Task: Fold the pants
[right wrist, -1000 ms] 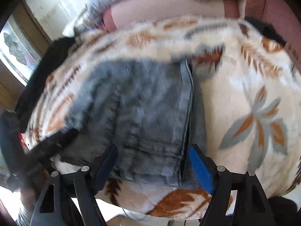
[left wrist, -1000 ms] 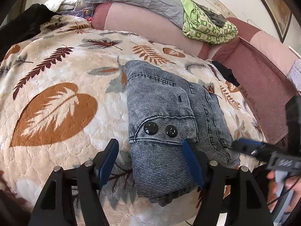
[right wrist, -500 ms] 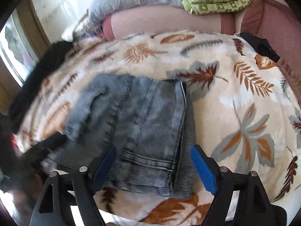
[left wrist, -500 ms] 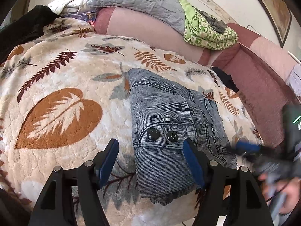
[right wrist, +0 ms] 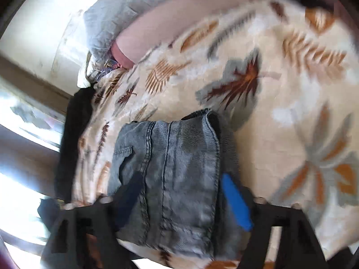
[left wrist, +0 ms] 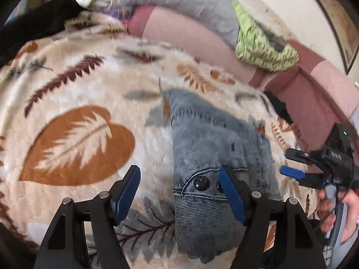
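Note:
The folded grey-blue denim pants (left wrist: 213,148) lie on a leaf-patterned blanket (left wrist: 74,139), with two dark buttons on a pocket flap facing me. My left gripper (left wrist: 179,192) hovers at their near end with its jaws opening. Its right pad (left wrist: 231,197) is over the flap, its left pad over bare blanket, and neither presses the cloth. In the right wrist view the pants (right wrist: 179,157) fill the span of my right gripper (right wrist: 182,199). Its jaws are closing with the fold between them, but no pinch shows. A hand (left wrist: 336,208) carries that right gripper (left wrist: 286,162) just past the pants' right edge.
A pink padded backrest (left wrist: 197,35) runs behind the blanket, with a grey quilted pillow (left wrist: 184,2) and a green patterned cloth (left wrist: 262,47) on it. A black garment (left wrist: 33,24) lies at the far left. A bright window (right wrist: 20,121) is at the left in the right wrist view.
The right gripper has rolled and swung over the pants, and its jaws are narrower. In the left view it has come up higher beside the pants' right edge. The left gripper has shifted slightly.

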